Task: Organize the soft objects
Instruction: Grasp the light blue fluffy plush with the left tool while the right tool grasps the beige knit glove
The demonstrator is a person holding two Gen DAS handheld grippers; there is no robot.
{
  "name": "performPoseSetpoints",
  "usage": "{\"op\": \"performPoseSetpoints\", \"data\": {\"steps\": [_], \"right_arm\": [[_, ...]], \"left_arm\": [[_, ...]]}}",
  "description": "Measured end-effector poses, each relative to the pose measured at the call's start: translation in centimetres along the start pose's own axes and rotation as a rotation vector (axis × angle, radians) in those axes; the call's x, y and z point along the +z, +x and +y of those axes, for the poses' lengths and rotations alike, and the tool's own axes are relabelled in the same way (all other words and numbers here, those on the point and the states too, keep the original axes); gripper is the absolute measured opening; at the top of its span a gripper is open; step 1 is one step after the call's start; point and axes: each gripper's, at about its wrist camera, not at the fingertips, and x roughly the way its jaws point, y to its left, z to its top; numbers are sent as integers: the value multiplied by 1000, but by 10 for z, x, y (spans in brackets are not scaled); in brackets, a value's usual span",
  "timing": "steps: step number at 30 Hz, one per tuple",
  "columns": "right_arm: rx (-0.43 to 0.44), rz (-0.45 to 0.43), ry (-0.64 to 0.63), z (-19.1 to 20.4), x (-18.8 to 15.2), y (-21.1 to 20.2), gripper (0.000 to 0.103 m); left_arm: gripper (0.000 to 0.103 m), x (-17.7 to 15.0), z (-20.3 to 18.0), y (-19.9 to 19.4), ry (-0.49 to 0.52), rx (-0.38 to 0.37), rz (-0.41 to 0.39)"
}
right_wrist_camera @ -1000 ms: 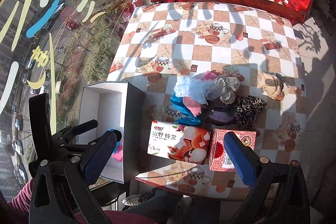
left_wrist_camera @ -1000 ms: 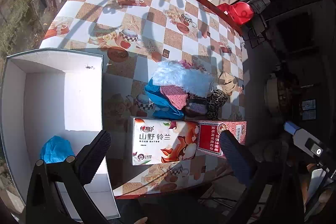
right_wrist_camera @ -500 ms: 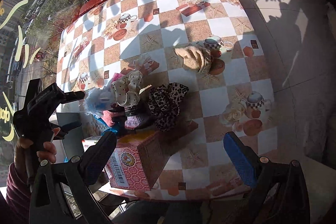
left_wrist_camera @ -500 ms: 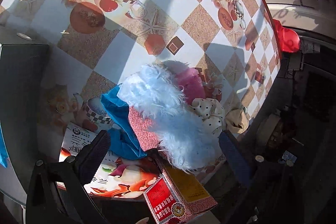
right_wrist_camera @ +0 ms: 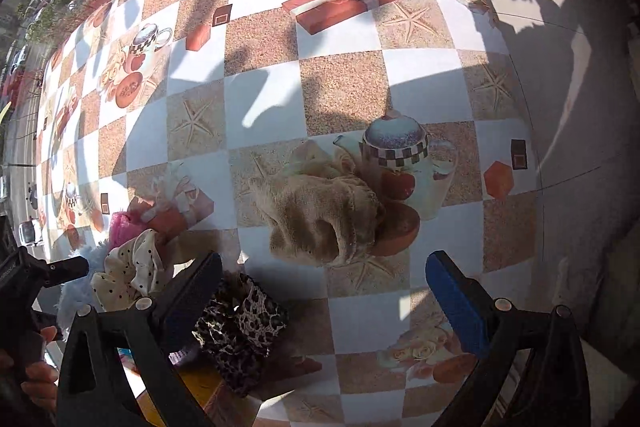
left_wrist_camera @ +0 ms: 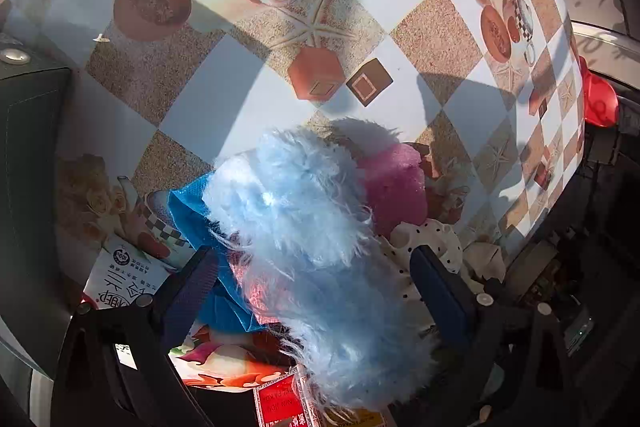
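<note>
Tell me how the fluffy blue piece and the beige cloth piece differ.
The fluffy blue piece has long, shaggy fur; the beige cloth piece is a flat, crinkled weave. The blue one lies on top of a pile of other soft things, between the left gripper fingers; the beige one lies apart on the tablecloth. Neither is gripped.

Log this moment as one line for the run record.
left gripper: open, straddling fluffy blue piece | right gripper: open, above beige cloth | nothing gripped

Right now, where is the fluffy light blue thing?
In the left wrist view, the fluffy light blue scrunchie lies on top of the pile, between the open fingers of the left gripper, with the pink scrunchie to its right.
</note>
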Motion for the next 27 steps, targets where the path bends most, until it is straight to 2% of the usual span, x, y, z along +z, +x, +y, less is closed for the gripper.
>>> {"op": "performPoseSetpoints", "data": {"steps": [3, 5, 7, 9, 10, 19, 21, 26, 27], "right_arm": [[-29, 32, -37, 5, 6, 24, 103], [-29, 44, -33, 4, 5, 32, 93], [-34, 72, -36, 2, 3, 38, 54], [-7, 59, -31, -2, -1, 35, 42], [-9, 49, -33, -3, -4, 32, 32], [53, -60, -42, -10, -37, -24, 32], [70, -73, -46, -8, -48, -36, 32], [108, -100, -54, 0, -69, -65, 32], [114, -105, -57, 11, -66, -69, 32]], "left_arm": [[76, 0, -3, 5, 21, 37, 10], [61, -2, -3, 6, 36, 30, 12], [34, -4, -3, 3, 49, 11, -2], [29, -8, -5, -2, 82, 1, -37], [28, -11, -7, -7, 110, 7, -66], [27, -54, -29, -47, 478, 207, -341], [27, -65, -29, -55, 544, 254, -372], [27, -91, -22, -69, 644, 288, -435], [27, -97, -21, -70, 658, 291, -443]]}}
